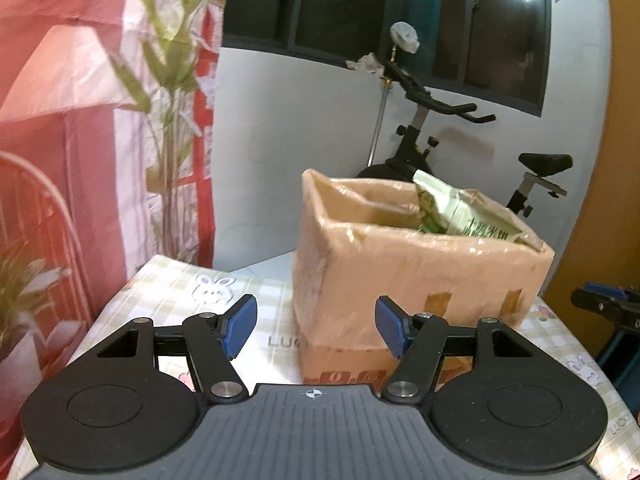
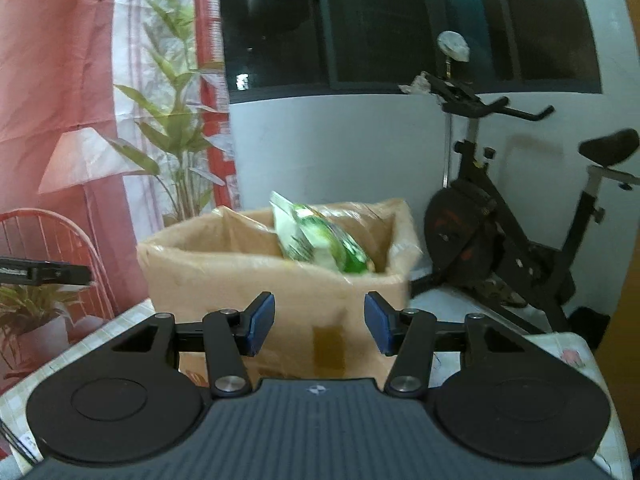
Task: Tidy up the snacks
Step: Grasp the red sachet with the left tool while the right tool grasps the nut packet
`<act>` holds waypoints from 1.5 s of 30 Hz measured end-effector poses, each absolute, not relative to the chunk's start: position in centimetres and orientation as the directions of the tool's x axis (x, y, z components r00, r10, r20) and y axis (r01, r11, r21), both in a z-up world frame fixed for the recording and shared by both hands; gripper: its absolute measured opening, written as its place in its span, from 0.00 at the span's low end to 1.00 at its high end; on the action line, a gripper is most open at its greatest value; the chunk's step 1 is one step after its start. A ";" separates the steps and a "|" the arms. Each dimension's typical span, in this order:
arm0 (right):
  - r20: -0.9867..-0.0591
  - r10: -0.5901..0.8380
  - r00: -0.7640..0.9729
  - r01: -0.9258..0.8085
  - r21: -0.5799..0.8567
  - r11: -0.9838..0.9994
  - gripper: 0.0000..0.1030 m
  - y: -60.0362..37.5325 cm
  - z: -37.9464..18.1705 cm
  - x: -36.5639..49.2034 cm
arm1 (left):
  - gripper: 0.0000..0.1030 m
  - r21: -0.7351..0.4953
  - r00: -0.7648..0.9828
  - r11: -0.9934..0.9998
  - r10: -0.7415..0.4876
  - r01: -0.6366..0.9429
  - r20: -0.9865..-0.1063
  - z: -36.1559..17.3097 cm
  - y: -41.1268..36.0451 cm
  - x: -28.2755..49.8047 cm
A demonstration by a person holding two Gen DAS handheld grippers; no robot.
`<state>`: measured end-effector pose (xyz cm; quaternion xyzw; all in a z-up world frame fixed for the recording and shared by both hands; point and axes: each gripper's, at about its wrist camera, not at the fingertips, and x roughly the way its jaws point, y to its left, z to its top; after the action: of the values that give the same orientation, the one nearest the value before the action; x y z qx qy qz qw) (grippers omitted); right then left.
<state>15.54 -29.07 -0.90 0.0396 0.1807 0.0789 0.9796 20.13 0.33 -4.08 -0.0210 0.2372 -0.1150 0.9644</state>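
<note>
The left gripper (image 1: 316,330) is spread wide with nothing between its blue pads (image 1: 240,330), and it hovers over the table (image 1: 168,284) just short of the box (image 1: 420,276). The right gripper (image 2: 319,328) is likewise released and empty, its pads (image 2: 260,326) held apart in front of the box (image 2: 256,280), above the table (image 2: 560,350).

The box is a brown cardboard carton wrapped in glossy tape, open at the top, standing on the checked cloth with rabbit prints. A green and white snack bag (image 1: 460,212) sits inside it, tilted, with its upper end poking above the rim. In the left wrist view the bag leans toward the right-hand corner of the box; in the right wrist view the bag (image 2: 320,240) shows near the middle of the opening. How deep it reaches in the box cannot be seen.

At the right edge of the left wrist view a dark bit of the other gripper (image 1: 604,304) shows beside the box. In the right wrist view, a dark part at the left edge may be the left gripper, but that is unclear.

Behind the table stand an exercise bike (image 2: 520,240) against a white wall, a dark window (image 1: 400,12) above it, and a red printed curtain (image 1: 80,120) to the left.
</note>
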 end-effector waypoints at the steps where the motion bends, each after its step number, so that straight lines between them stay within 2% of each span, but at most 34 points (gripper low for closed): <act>1: -0.353 0.158 0.922 -0.130 0.102 0.986 0.52 -29.3 -1.4 15.2 | 0.66 -0.095 0.862 0.974 -0.225 0.204 -0.454 -4.3 0.4 19.9; 15: -0.520 0.039 0.853 -0.002 0.071 0.997 0.52 -31.0 -10.7 10.4 | 0.66 -0.122 0.828 0.984 -0.176 0.131 -0.532 -9.8 0.8 18.5; 27: -0.688 0.017 0.726 0.229 0.265 0.937 0.52 -33.6 -16.3 9.6 | 0.66 -0.110 0.811 0.988 -0.148 0.104 -0.566 -11.8 1.0 17.9; 30: -0.680 0.001 0.733 0.236 0.257 0.937 0.51 -33.1 -16.5 9.7 | 0.66 -0.111 0.800 0.988 -0.155 0.111 -0.579 -12.4 0.7 17.9; 32: -0.674 -0.022 0.739 0.222 0.212 0.952 0.36 -32.1 -16.6 10.0 | 0.66 -0.102 0.796 0.988 -0.155 0.118 -0.585 -12.7 0.5 17.9; 33: -0.671 -0.028 0.741 0.209 0.191 0.959 0.35 -31.6 -16.7 10.1 | 0.66 -0.100 0.793 0.988 -0.156 0.120 -0.589 -12.9 0.4 18.0; 35: -0.665 -0.037 0.746 0.194 0.164 0.967 0.22 -31.0 -17.0 10.3 | 0.66 -0.104 0.786 0.987 -0.162 0.124 -0.597 -13.3 0.2 18.2; 45: -0.617 -0.004 0.787 0.104 0.126 0.987 0.22 -29.4 -17.5 12.2 | 0.66 -0.070 0.761 0.983 -0.177 0.170 -0.624 -16.6 -2.3 22.1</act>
<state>12.15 -29.44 -17.45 0.0770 0.3251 -0.0286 0.9421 22.10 -2.25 -16.57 -0.0047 0.3332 -0.0925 0.9383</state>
